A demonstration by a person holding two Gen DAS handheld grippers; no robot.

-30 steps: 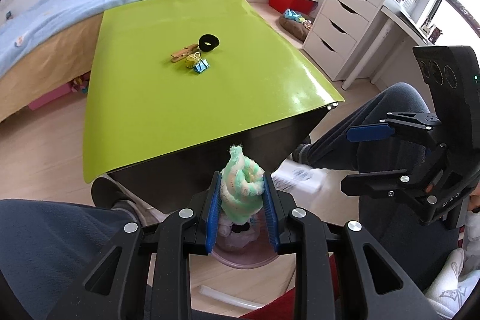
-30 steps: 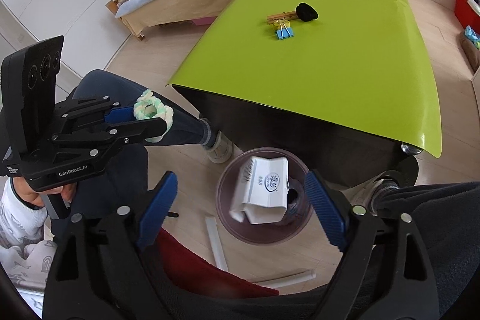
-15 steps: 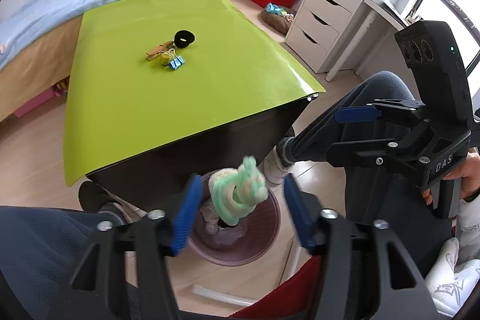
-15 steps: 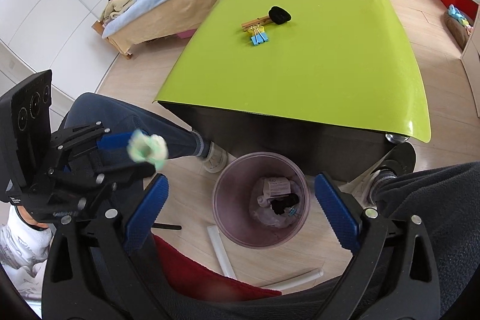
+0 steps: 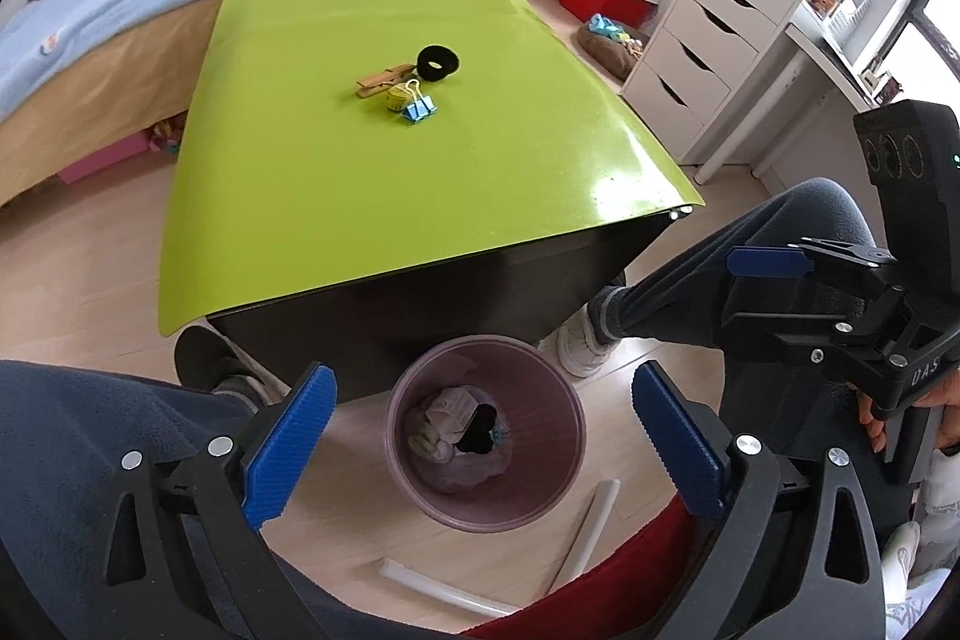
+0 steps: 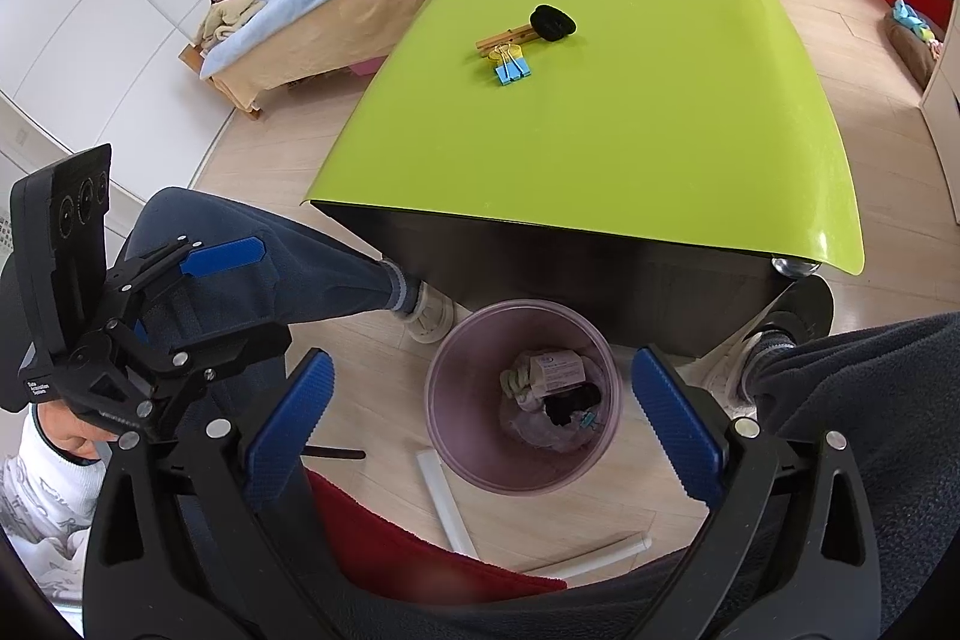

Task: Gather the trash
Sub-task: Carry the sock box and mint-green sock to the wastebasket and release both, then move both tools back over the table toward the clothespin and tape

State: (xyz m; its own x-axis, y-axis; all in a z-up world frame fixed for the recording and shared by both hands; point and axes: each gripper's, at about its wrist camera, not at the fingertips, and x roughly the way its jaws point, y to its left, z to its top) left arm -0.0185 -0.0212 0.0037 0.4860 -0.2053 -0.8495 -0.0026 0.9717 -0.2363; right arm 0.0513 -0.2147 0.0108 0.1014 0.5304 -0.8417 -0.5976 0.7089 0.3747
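A purple trash bin (image 5: 420,484) stands on the floor in front of the green table (image 5: 336,196); it also shows in the right wrist view (image 6: 456,448). Inside lie a green-and-white scrunchie (image 5: 424,441), a white tissue packet (image 5: 454,405) and crumpled trash. My left gripper (image 5: 480,448) is open and empty above the bin. My right gripper (image 6: 477,421) is open and empty above the bin too. On the table lie a black hair ring (image 5: 438,63), a wooden clothespin (image 5: 384,80), a yellow tape roll (image 5: 396,98) and a blue binder clip (image 5: 418,107).
The person's legs (image 5: 750,268) flank the bin. White tubes (image 5: 591,529) and a red cloth (image 6: 384,538) lie on the floor near it. A bed (image 5: 120,10) stands behind the table, white drawers (image 5: 714,40) to the right.
My left gripper opened and the green-and-white scrunchie dropped into the bin. The tissue packet from my right gripper also fell into the bin.
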